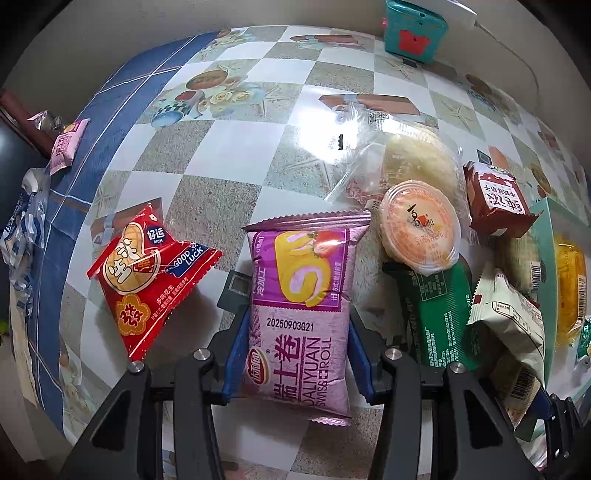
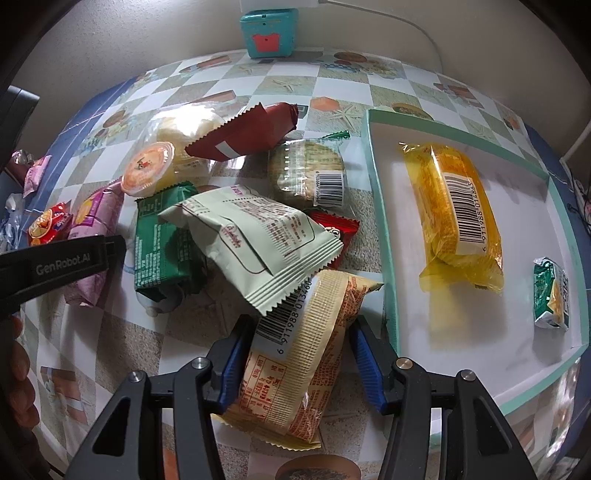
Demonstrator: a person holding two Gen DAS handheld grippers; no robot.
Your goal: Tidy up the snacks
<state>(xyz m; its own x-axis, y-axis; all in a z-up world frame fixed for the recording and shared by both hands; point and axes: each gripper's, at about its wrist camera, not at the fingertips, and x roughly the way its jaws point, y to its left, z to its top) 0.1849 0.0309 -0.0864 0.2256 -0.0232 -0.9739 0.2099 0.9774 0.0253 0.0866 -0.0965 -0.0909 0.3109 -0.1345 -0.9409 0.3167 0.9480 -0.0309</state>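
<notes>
A pink Swiss-roll packet (image 1: 295,317) lies lengthwise between the blue pads of my left gripper (image 1: 297,332), which is shut on it just above the checked tablecloth. My right gripper (image 2: 301,332) is shut on a cream cracker packet (image 2: 295,369) with a barcode; a pale green packet (image 2: 258,240) overlaps its far end. To the right stands a white tray with a teal rim (image 2: 376,206). A yellow packet (image 2: 458,218) and a small green packet (image 2: 550,295) lie in it.
The heap holds a jelly cup (image 1: 421,232), a green packet (image 1: 439,314), a dark red packet (image 1: 495,199) and a round cracker packet (image 2: 306,173). A red peanut packet (image 1: 147,280) lies left of the pink one. A teal box (image 2: 267,33) stands by the wall.
</notes>
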